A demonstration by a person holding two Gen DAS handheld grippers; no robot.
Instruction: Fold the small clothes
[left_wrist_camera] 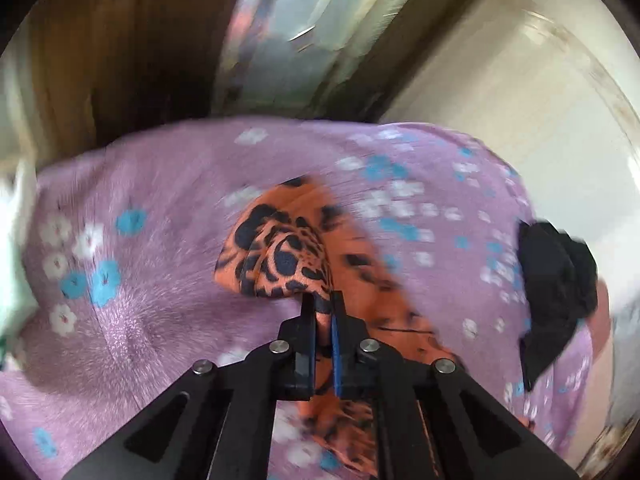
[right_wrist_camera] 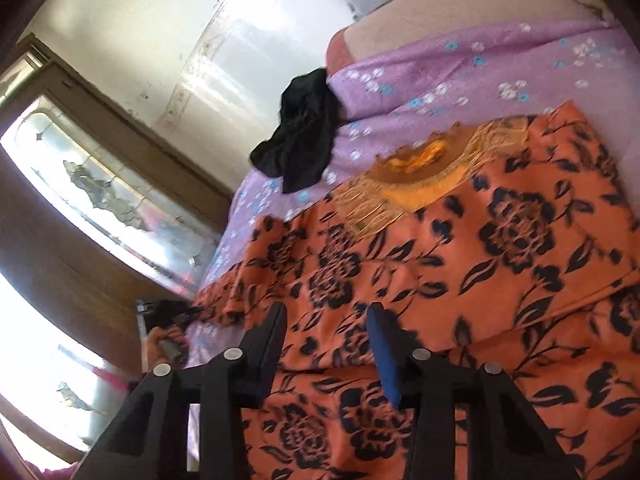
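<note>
Barely begun. Orange floral garment (right_wrist_camera: 460, 280) lies mostly flat on the purple flowered bedsheet (right_wrist_camera: 440, 76), neckline on the far side from the right gripper (right_wrist_camera: 328, 324), no crisp fold visible. Left gripper (left_wrist_camera: 322, 304) pinched tight on an edge of that cloth, bunched just ahead of its tips. Right gripper partly spread, cloth beneath, nothing gripped. Black garment (right_wrist_camera: 300, 140) beyond, crumpled, untouched.

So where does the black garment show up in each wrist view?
Left wrist: black garment at the far right edge, on the purple floral sheet.
Right wrist: black garment upper centre, draped over the sheet's edge, beyond the orange top.
Shared landmark: the purple floral sheet, under it in both.
</note>
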